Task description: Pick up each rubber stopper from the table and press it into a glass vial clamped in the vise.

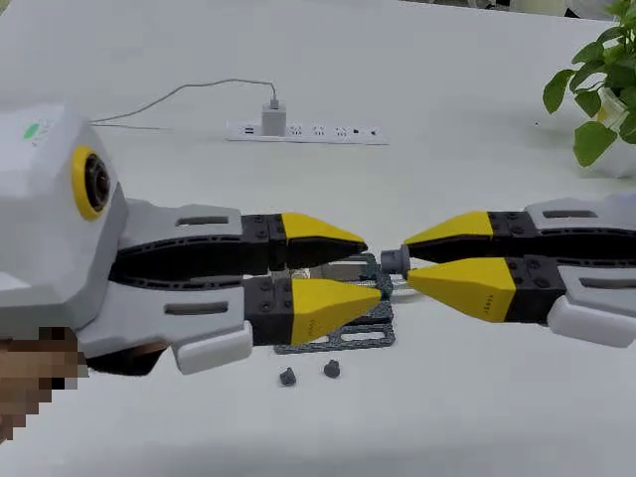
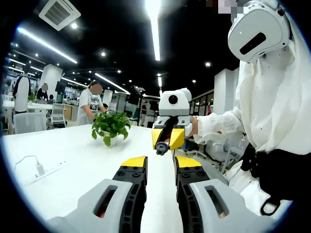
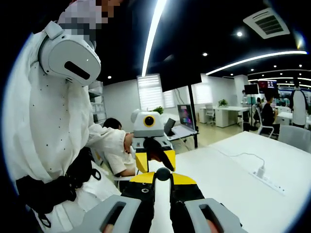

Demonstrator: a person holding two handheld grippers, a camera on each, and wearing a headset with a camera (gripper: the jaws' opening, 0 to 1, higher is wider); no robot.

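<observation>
My right gripper (image 1: 407, 261) comes in from the right, shut on a grey rubber stopper (image 1: 395, 261) at its yellow tips. That stopper (image 3: 163, 174) sits pinched between the jaws in the right gripper view. My left gripper (image 1: 370, 268) faces it from the left, open and holding nothing, its tips a short gap from the stopper. In the left gripper view my open left gripper (image 2: 160, 162) points at the held stopper (image 2: 161, 148). Below both lies the dark vise (image 1: 348, 336), mostly hidden; I cannot make out a vial. Two loose stoppers (image 1: 287, 377) (image 1: 332, 369) lie on the table just in front.
A white power strip (image 1: 308, 131) with a plugged charger and cable lies at the back of the white table (image 1: 477, 397). A potted plant (image 1: 601, 79) stands at the far right. People stand in the office behind.
</observation>
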